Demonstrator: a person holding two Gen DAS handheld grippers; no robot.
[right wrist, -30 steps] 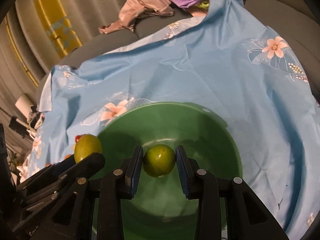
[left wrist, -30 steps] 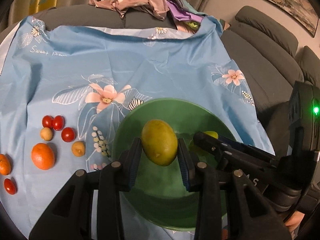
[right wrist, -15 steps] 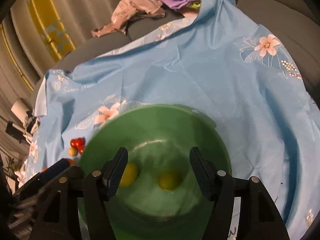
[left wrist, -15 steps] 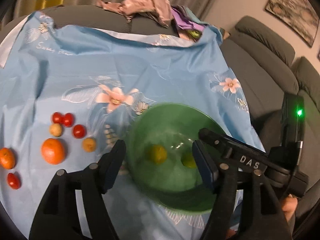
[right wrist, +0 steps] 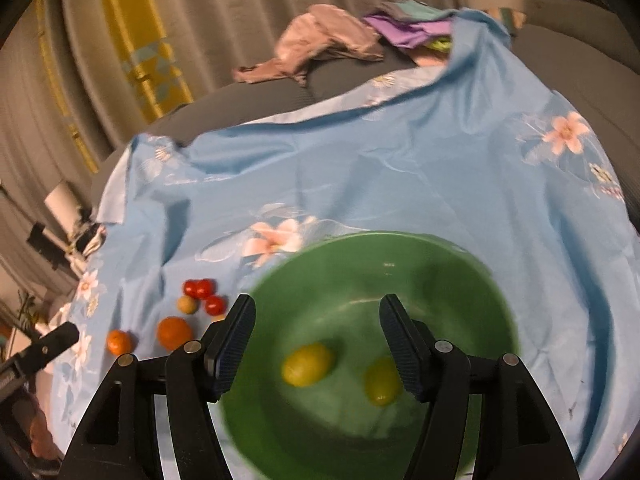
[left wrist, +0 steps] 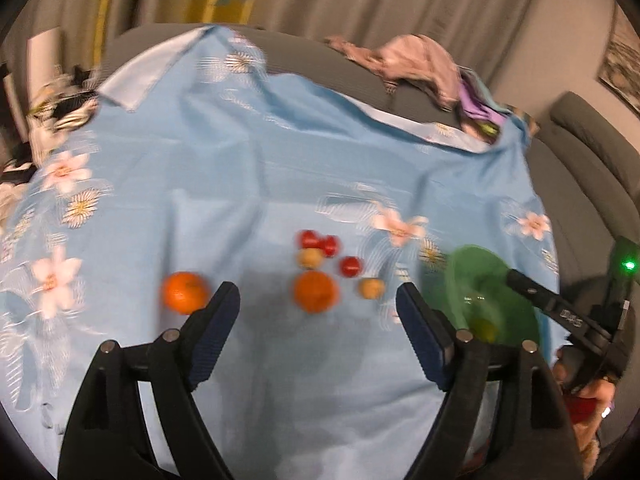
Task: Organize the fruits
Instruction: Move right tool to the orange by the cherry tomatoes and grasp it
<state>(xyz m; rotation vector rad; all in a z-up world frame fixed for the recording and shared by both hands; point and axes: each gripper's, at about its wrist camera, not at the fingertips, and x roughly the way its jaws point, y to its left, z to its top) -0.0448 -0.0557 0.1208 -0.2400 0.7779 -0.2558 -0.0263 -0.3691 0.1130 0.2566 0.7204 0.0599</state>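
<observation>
Fruits: two yellow-green ones (right wrist: 307,364) lie in the green bowl (right wrist: 460,252) at lower centre, both the left gripper (left wrist: 318,320) and right gripper (right wrist: 316,340) spread wide, empty

A glossy green bowl (right wrist: 460,256) sits on smooth, faintly shiny blue cloth (right wrist: 360,168); matt black plastic claws.

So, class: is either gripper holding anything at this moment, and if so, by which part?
Nothing is held. The left gripper and right gripper are both open; the two yellow-green fruits lie loose in the green bowl.
</observation>
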